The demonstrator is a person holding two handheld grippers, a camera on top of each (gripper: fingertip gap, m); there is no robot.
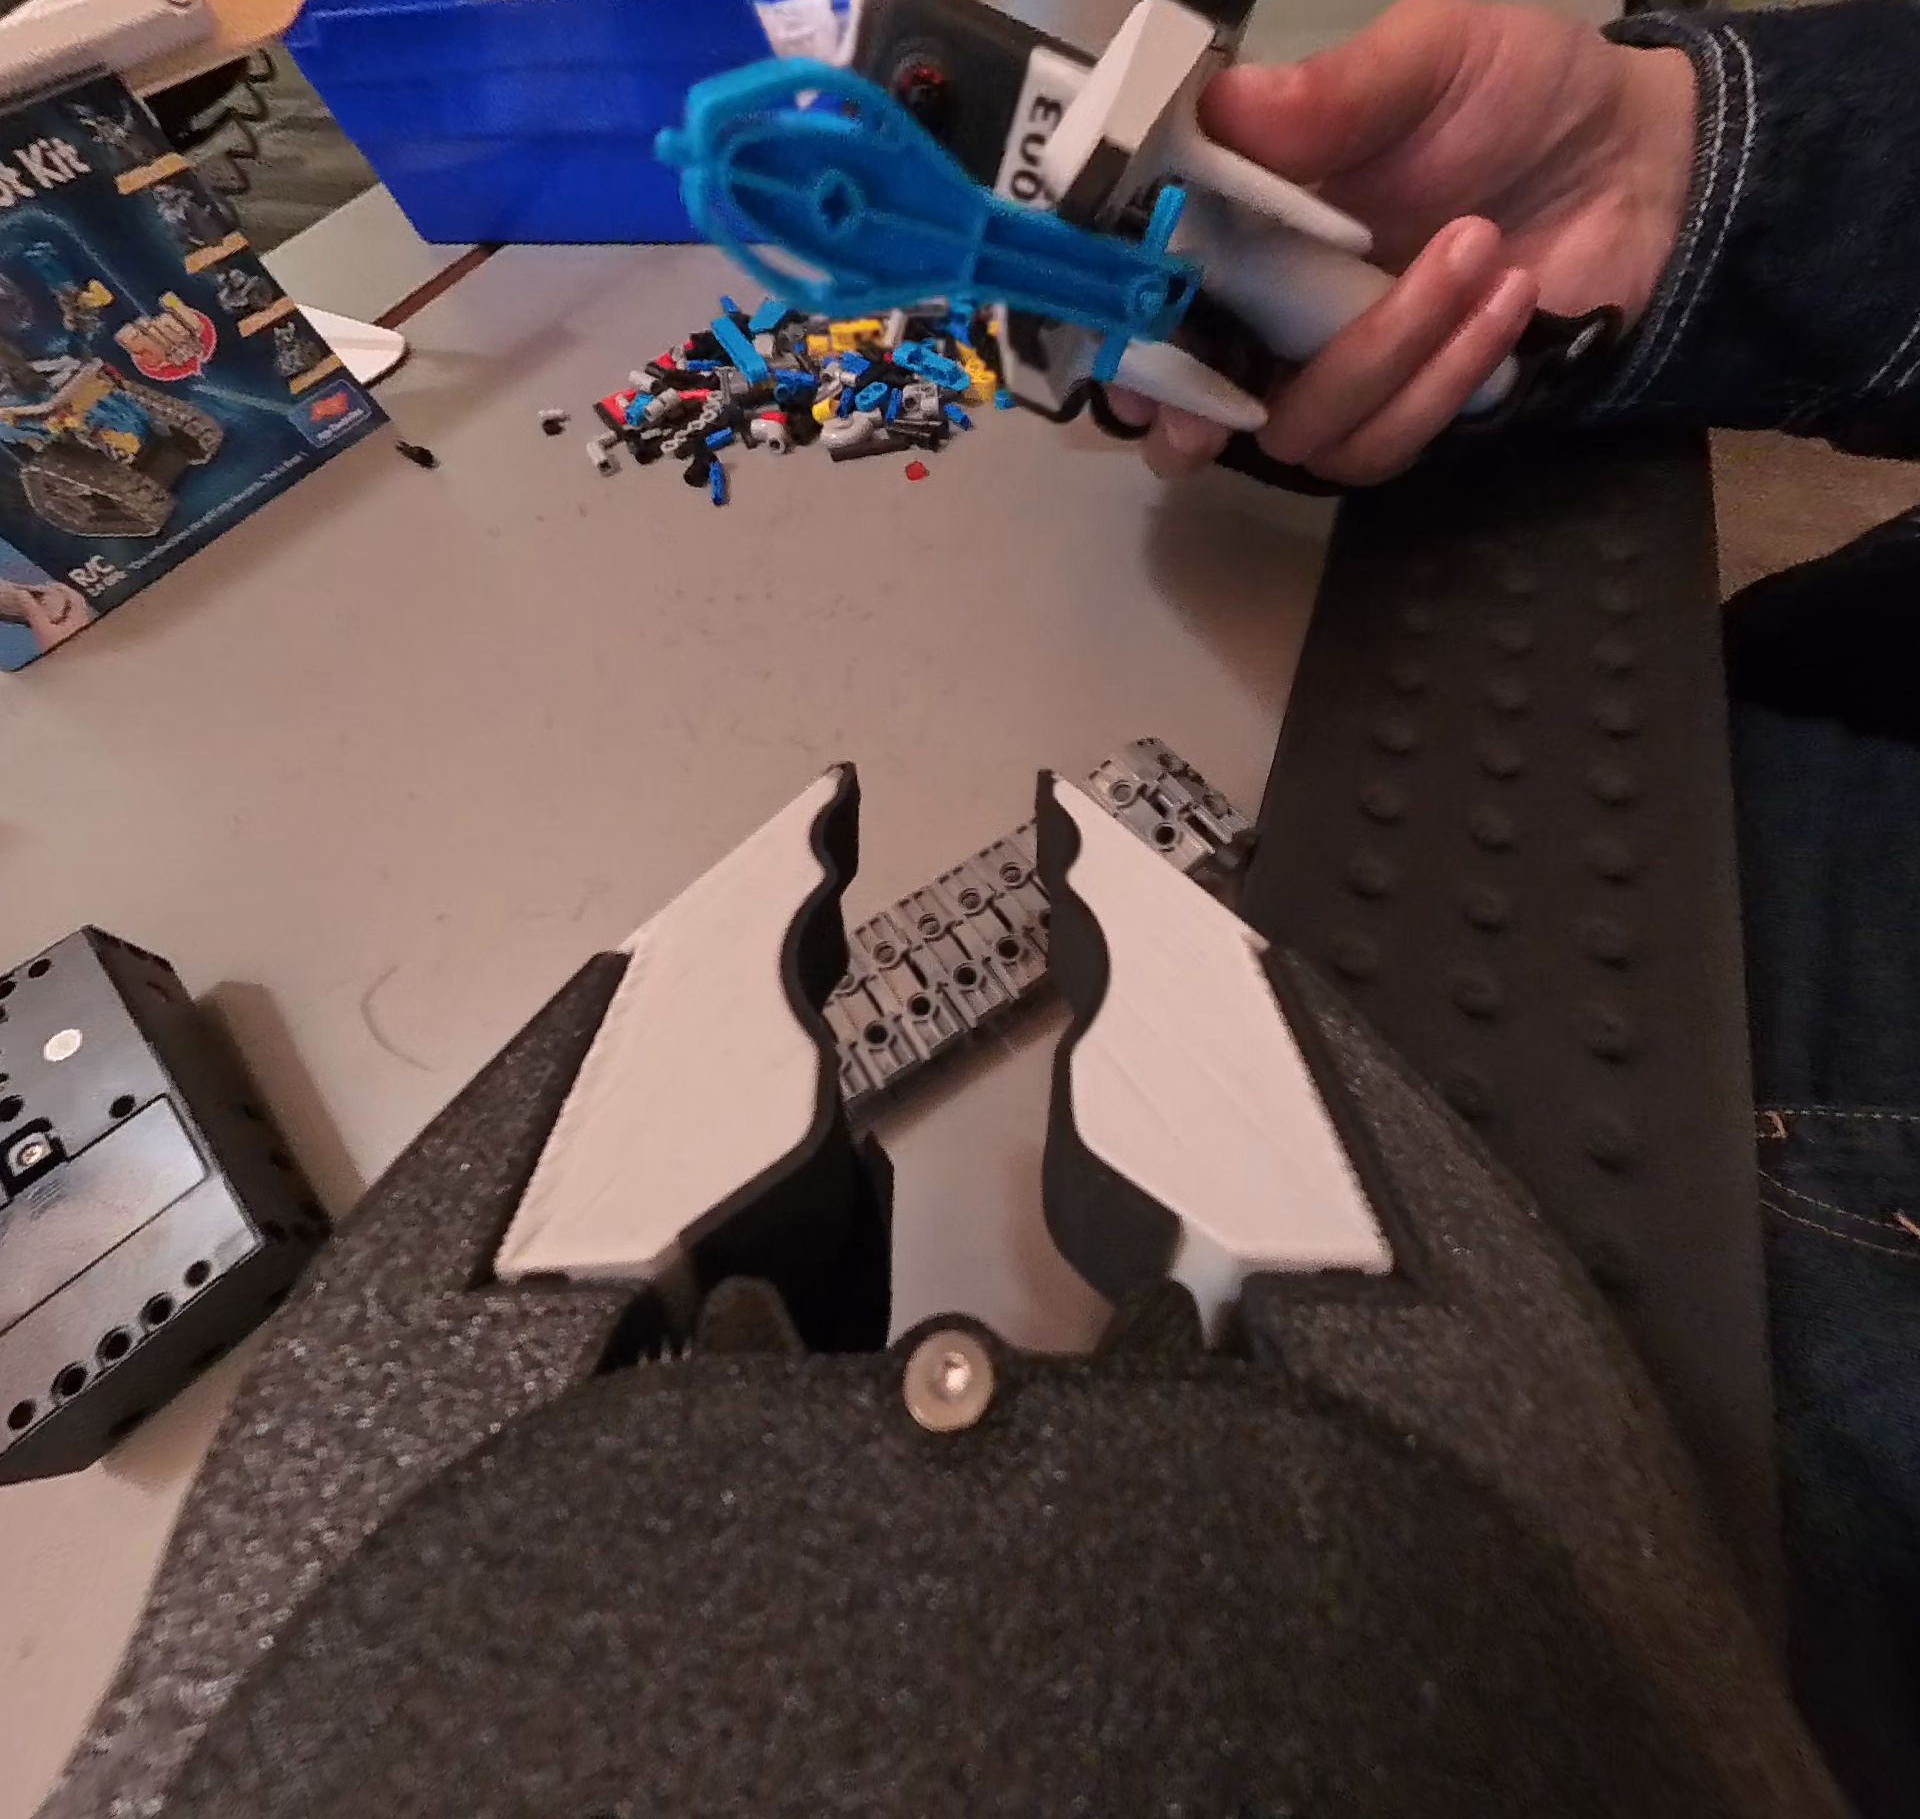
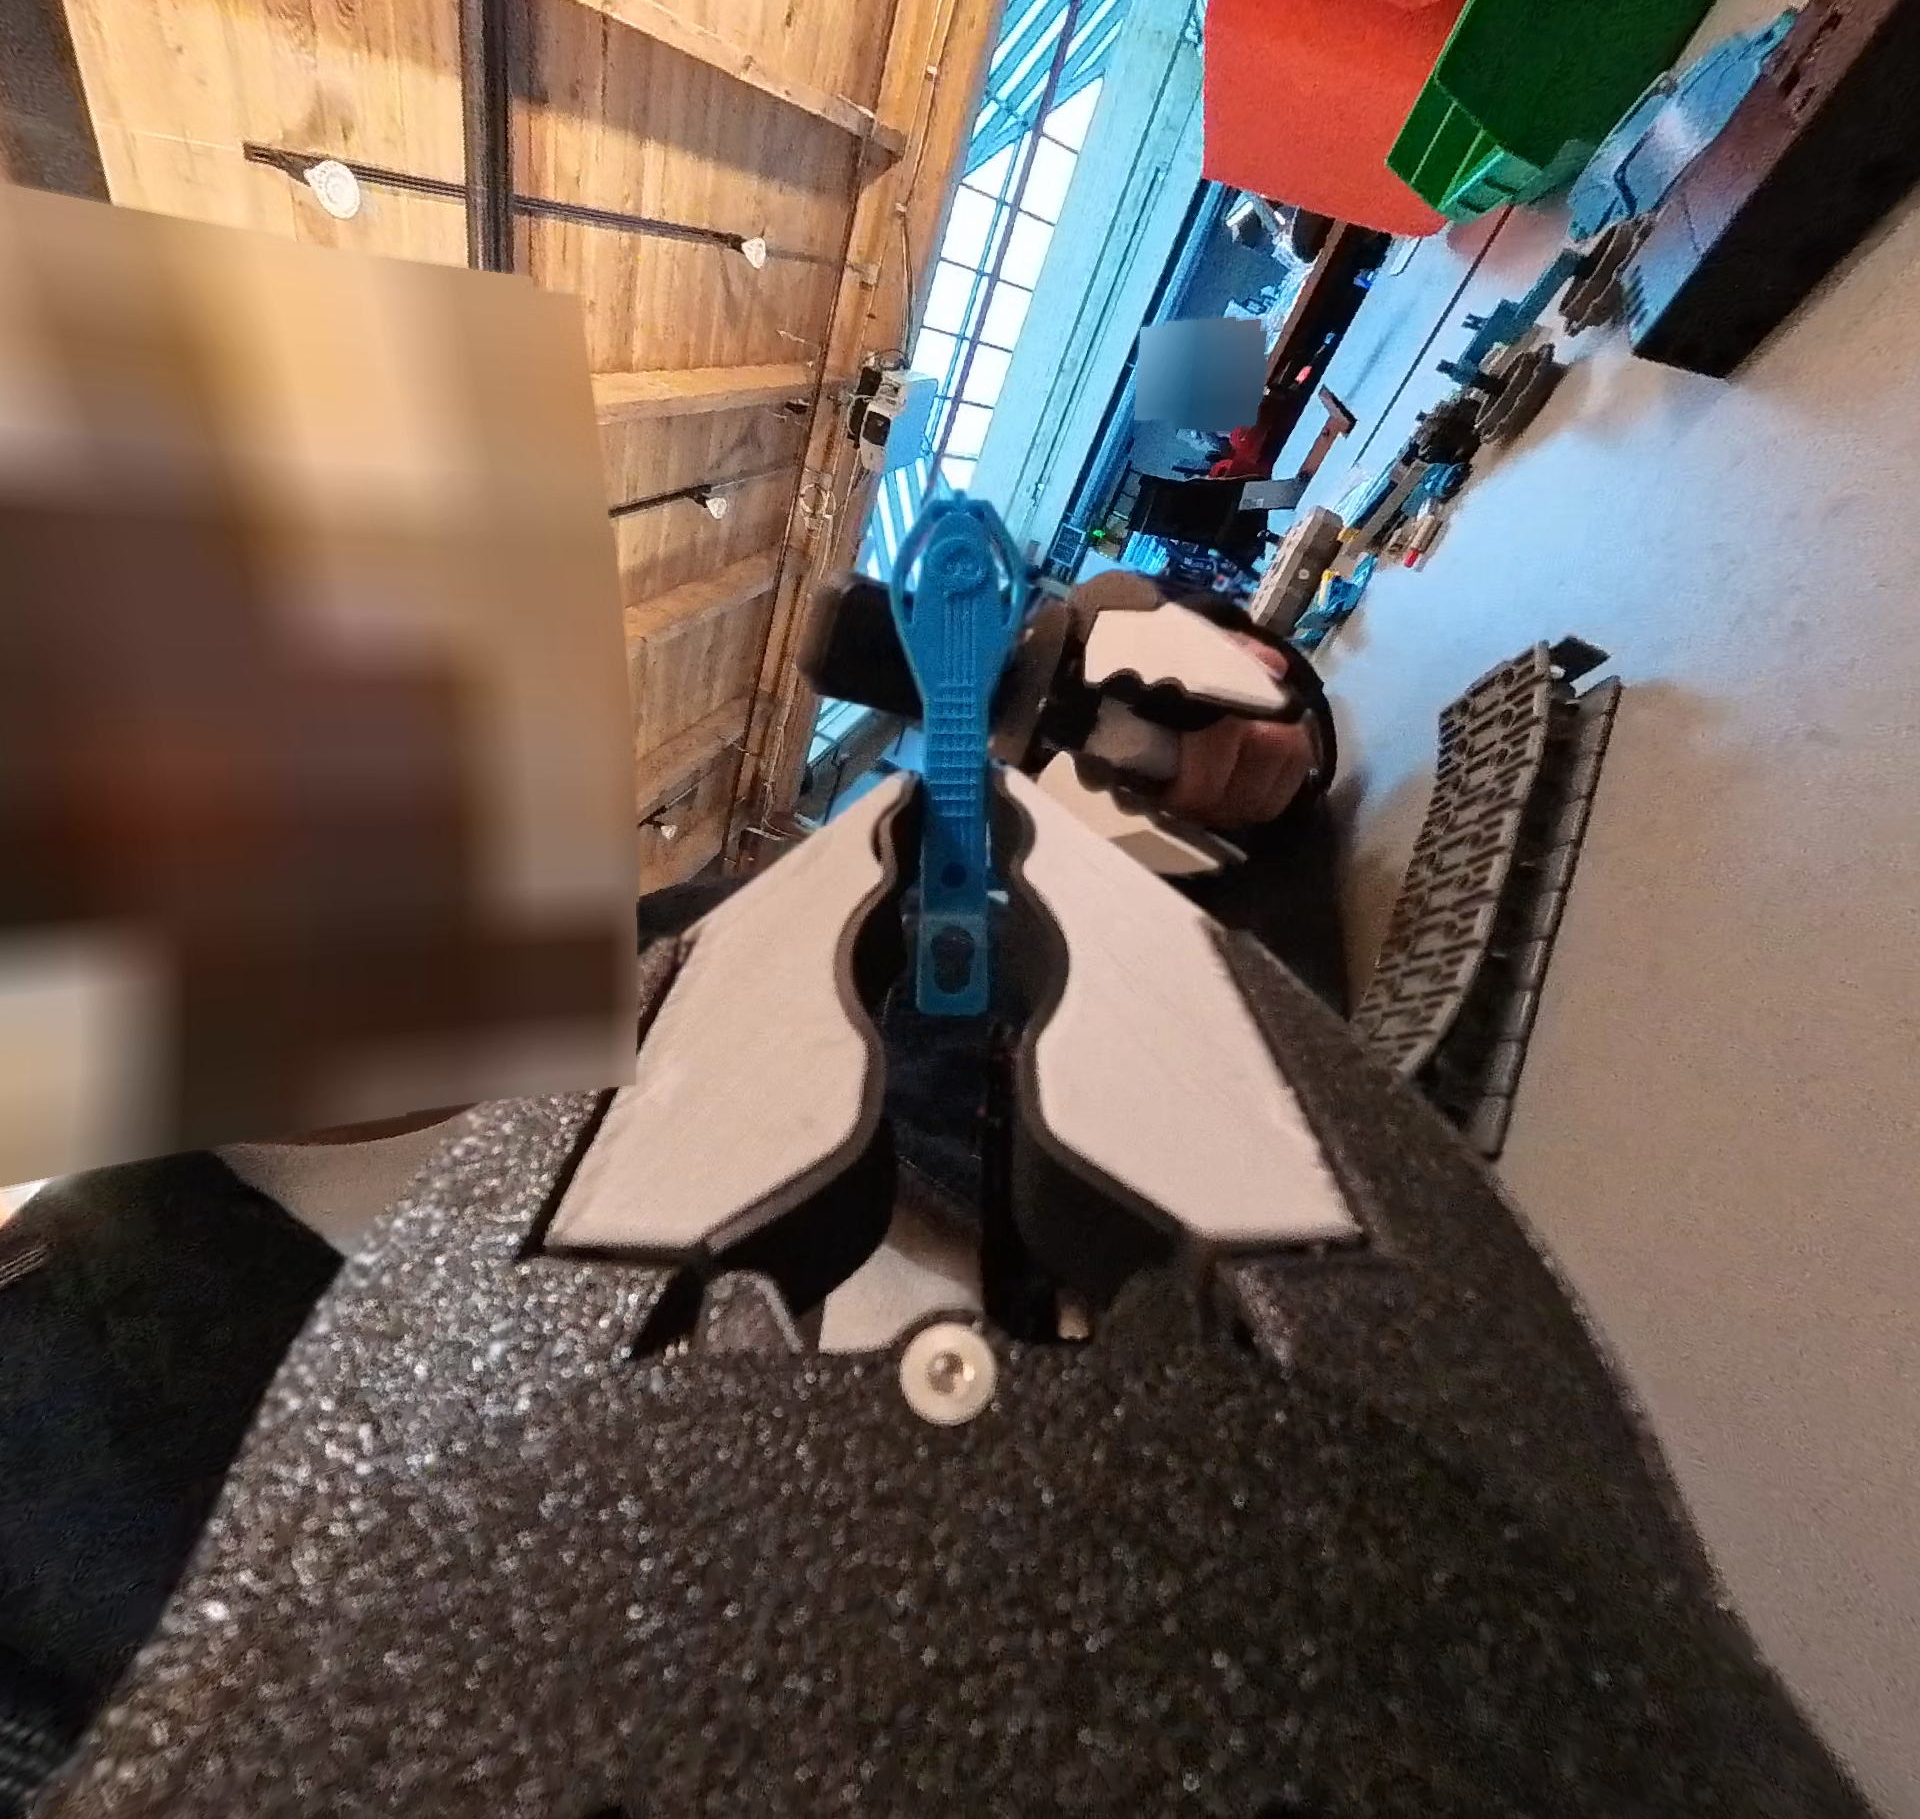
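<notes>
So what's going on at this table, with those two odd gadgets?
A person holds a grasping tool in each hand. The right tool is shut on a blue plastic piece and held up above a pile of small building parts. The left tool is open and empty, low over a grey track strip on the table. A blue bin, a kit box and a black block sit around.

kit box point(image 1: 156, 367) (cropped), battery block point(image 1: 114, 1198) cropped
</notes>
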